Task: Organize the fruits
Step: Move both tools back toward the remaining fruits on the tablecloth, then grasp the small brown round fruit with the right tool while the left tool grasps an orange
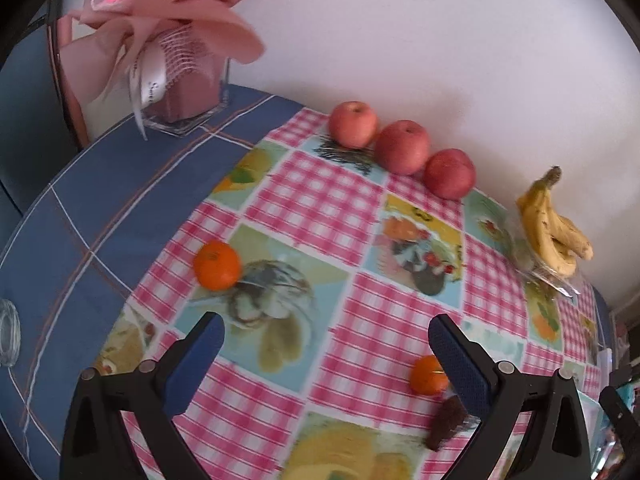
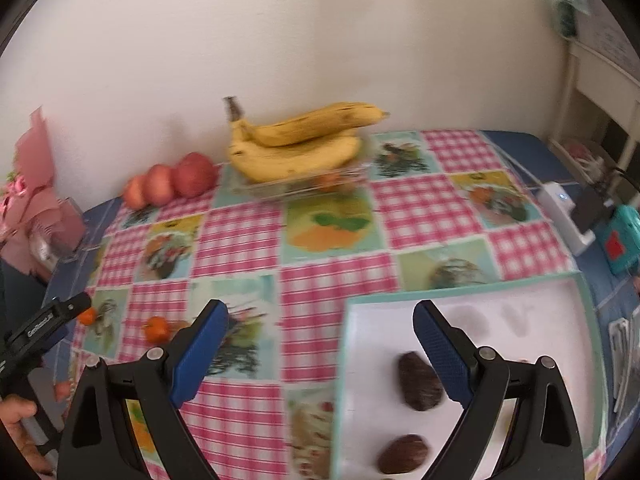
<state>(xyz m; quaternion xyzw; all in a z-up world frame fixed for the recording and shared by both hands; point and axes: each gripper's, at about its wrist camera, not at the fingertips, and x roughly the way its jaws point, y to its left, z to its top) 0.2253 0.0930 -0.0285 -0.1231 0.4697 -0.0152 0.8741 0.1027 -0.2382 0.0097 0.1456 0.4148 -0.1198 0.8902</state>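
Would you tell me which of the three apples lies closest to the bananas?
The right-hand apple of the row, nearest the bananas.

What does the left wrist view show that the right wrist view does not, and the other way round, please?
Only the left wrist view: the open left gripper from behind, a lone brown fruit on the tablecloth, and a glass at the edge.

Only the right wrist view: the open right gripper, a white tray holding two dark brown fruits, and a white charger.

Both: three apples, the bananas, two oranges, and the pink bouquet.
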